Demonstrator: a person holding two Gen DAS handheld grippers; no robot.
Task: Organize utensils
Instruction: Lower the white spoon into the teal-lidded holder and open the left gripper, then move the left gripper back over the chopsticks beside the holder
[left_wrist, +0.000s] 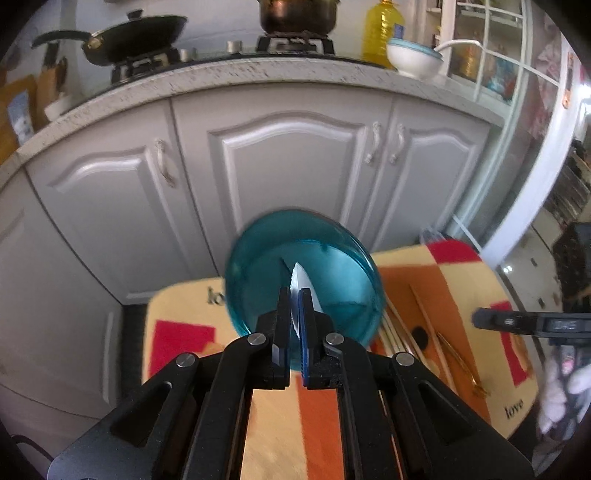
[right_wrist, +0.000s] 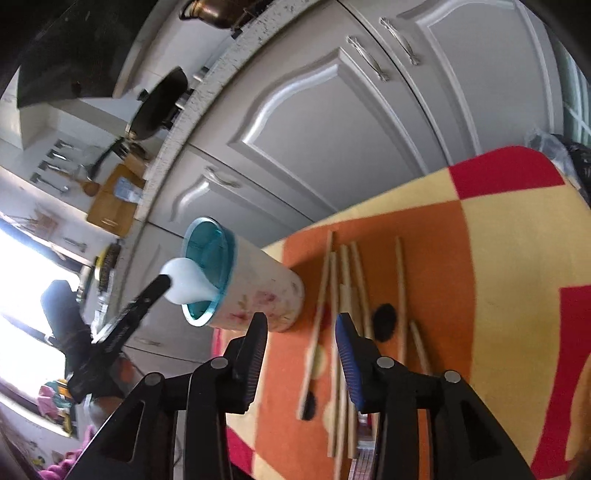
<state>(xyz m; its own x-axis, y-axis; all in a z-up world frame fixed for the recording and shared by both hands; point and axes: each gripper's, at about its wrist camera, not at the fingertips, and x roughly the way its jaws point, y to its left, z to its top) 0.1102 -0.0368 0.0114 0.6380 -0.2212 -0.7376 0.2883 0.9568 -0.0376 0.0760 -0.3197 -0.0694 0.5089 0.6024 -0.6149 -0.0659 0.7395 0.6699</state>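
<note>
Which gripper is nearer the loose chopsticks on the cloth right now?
Right. The right gripper hangs open just above the chopsticks. The left gripper is off to their side, shut on a white spoon over the teal-rimmed cup.

The chopsticks (right_wrist: 341, 332) blur and run off the bottom edge.

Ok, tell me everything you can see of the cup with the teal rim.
The cup is a tall tumbler with a pale, cream-looking outer wall bearing faint pink floral marks, and a translucent teal rim and lining, plastic by the look of it. It stands upright at the edge of the orange, yellow and red patterned mat, beside loose wooden chopsticks. A white spoon, clamped by the left gripper, hangs over the rim with its end dipping into the mouth. The open right gripper is apart from it.
</note>
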